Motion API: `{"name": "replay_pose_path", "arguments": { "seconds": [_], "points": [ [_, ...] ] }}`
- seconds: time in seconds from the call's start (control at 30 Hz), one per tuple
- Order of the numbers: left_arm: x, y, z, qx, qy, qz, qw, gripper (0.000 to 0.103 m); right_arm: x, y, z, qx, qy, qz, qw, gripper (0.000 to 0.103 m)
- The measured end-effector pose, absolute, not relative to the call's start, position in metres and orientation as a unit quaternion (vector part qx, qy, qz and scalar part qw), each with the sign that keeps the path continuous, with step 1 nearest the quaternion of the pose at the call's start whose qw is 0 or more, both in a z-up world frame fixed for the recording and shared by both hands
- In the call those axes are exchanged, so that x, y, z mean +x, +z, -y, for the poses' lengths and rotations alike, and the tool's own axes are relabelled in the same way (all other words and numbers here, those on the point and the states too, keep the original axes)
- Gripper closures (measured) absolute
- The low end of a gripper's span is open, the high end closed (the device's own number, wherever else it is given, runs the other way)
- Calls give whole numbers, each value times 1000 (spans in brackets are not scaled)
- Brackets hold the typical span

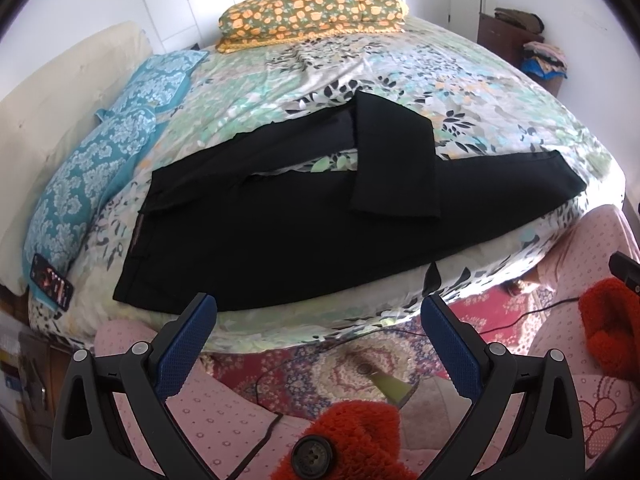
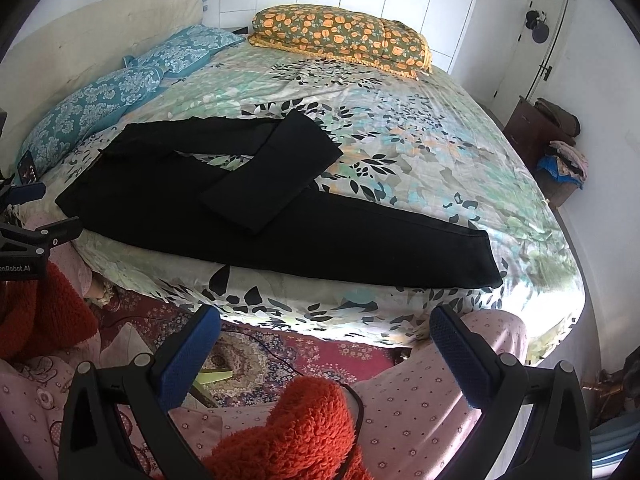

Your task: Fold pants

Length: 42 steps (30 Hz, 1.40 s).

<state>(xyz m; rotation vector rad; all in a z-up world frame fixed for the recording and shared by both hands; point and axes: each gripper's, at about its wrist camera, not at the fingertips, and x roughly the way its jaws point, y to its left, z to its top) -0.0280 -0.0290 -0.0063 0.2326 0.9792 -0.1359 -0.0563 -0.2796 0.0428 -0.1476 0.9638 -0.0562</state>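
Observation:
Black pants (image 1: 280, 232) lie across the near side of the floral bed, waistband to the left. One leg runs straight to the right along the bed edge; the other leg is bent back so its cuff (image 1: 396, 196) rests on top. The same pants (image 2: 224, 208) show in the right wrist view. My left gripper (image 1: 318, 312) is open and empty, held below the bed edge, short of the cloth. My right gripper (image 2: 326, 324) is open too, nothing between its blue pads, also below the edge. The left gripper (image 2: 28, 216) shows at the left border of the right wrist view.
Teal pillows (image 1: 100, 168) and a phone (image 1: 52, 282) lie at the bed's left side; an orange floral pillow (image 1: 316, 8) sits at the far end. A person's pink pyjama legs (image 2: 420, 400), red fuzzy sleeves (image 1: 612, 328), a patterned rug and a cable are below.

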Motion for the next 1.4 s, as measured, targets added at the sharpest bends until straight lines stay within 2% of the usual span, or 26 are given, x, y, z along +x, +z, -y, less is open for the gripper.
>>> {"name": "replay_pose_path", "arguments": {
  "seconds": [0.6,0.73,0.83,0.87,0.9,0.97,1.0,1.03,1.07,1.23,1.3,1.4],
  "points": [
    [-15,-11,21,92,-56,-476,873,1,-47,42,273,-87,-1,-468,880,0],
    [5,-7,0,55,-37,-470,880,1,-38,77,263,-126,55,-362,922,0],
    [23,5,-24,26,-18,-419,908,1,-20,92,246,-195,104,-278,935,0],
    [30,8,-31,22,-8,-395,918,1,-4,85,241,-203,124,-280,930,0],
    [39,8,-37,20,3,-373,927,1,19,69,238,-206,146,-315,915,0],
    [56,-2,-45,19,23,-355,934,1,71,15,230,-217,163,-427,862,0],
    [63,-9,-48,17,33,-354,935,1,91,-14,225,-225,151,-460,846,7],
    [69,-19,-52,15,48,-354,934,1,103,-31,220,-228,155,-470,838,21],
    [72,-34,-57,7,66,-358,931,1,112,-47,211,-233,167,-476,831,26],
    [63,-90,-80,9,80,-406,910,1,139,-88,168,-226,218,-493,812,26],
    [67,-95,-90,-12,83,-427,901,1,150,-102,157,-240,224,-498,802,26],
    [69,-91,-95,-38,75,-407,909,1,164,-118,144,-277,213,-494,796,26]
  ]
}}
